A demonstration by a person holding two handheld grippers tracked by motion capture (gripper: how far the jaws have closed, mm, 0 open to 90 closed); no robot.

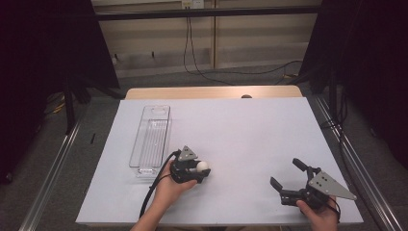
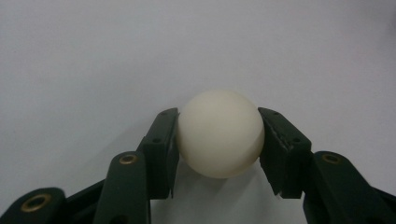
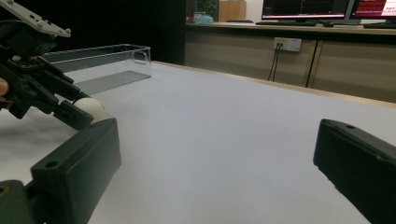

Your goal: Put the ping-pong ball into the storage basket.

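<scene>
High view: clear plastic bin, long and narrow, lies on the white table cover towards the left side, its length running away from the person. Nothing visible inside it. Left gripper sits just beside the bin's near right corner, closed around a white ball, low over the cover. Right gripper is held well apart at the near right, jaws spread wide, nothing between them. No readable writing on bin or cover.

Left gripper view: ball, cream-white and plain, is pinched between the two black pads, each touching one side. Its underside is at or just off the white cover; I cannot tell which. No mark or label on the ball.

Right gripper view: own jaws stand wide apart and hold nothing. Left gripper appears far left with the ball in its tips. Bin behind it shows bare walls and floor. Monitors on the far bench are lit, text too small to read. A wall socket plate carries no legible label.
</scene>
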